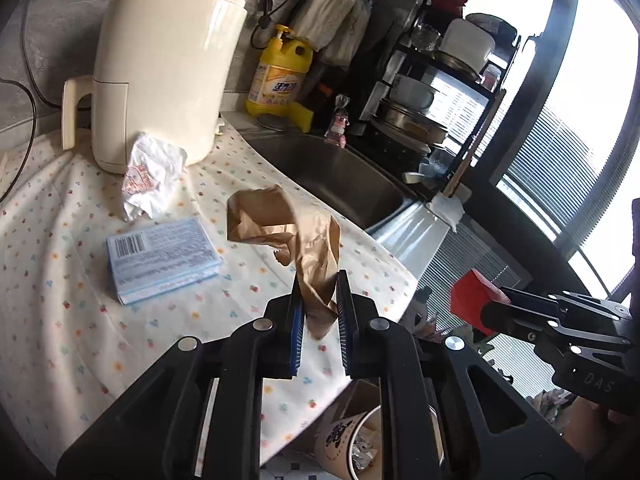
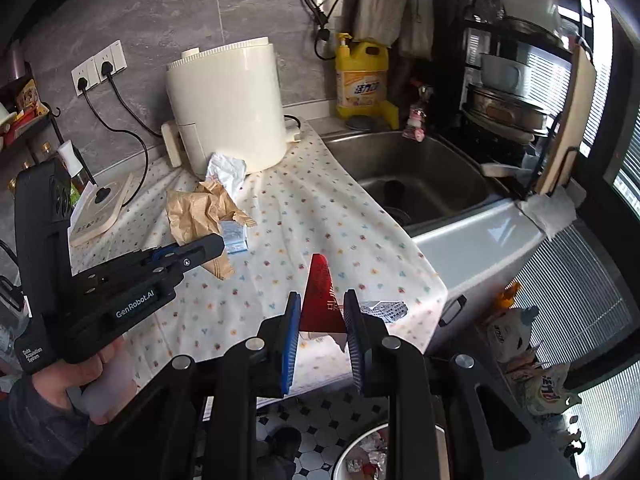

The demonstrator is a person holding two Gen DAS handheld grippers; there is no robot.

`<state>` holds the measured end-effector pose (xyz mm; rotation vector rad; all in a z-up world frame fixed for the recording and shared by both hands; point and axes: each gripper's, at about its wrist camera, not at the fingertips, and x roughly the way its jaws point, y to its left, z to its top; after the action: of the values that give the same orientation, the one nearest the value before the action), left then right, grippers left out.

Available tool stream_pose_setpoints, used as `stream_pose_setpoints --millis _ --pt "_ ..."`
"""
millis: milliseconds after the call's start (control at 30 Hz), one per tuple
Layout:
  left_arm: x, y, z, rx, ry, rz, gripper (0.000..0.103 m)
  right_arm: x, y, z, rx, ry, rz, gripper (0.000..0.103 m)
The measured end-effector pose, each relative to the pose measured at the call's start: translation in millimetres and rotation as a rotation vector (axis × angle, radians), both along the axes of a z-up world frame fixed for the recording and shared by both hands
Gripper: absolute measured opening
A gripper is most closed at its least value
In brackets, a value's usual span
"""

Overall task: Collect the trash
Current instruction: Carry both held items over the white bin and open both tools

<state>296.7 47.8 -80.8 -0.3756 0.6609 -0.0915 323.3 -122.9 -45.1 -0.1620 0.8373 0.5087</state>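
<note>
My left gripper (image 1: 318,296) is shut on a crumpled brown paper bag (image 1: 304,236), held up over the front edge of the counter. My right gripper (image 2: 322,316) is shut on a red carton piece (image 2: 319,292) with white print. In the left wrist view the right gripper (image 1: 492,304) shows at the right, past the counter's corner, with the red carton (image 1: 470,294). In the right wrist view the left gripper (image 2: 212,246) shows at the left with the brown bag (image 2: 196,212). A crumpled white wrapper (image 1: 152,176) and a blue tissue pack (image 1: 160,256) lie on the flowered cloth (image 1: 60,280).
A cream air fryer (image 1: 168,80) stands at the back of the counter, with a yellow detergent bottle (image 1: 280,76), a steel sink (image 1: 332,172) and a dish rack (image 1: 432,92) to its right. On the tiled floor below the counter edge is a round bin (image 2: 344,452) holding trash.
</note>
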Motion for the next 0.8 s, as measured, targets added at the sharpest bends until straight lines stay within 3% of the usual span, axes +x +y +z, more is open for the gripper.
stream_pose_setpoints --millis 367,800 --pt "-21.6 -84.8 -14.9 0.016 0.075 -0.075 0.014 -23.2 -108.4 -40.9 0.034 0.109 -0.099 0.022" --pt "-54.6 -175.3 -58.0 0.013 0.201 -0.177 0.014 -49.9 -185.3 -111.1 0.046 0.28 -0.144 0.024"
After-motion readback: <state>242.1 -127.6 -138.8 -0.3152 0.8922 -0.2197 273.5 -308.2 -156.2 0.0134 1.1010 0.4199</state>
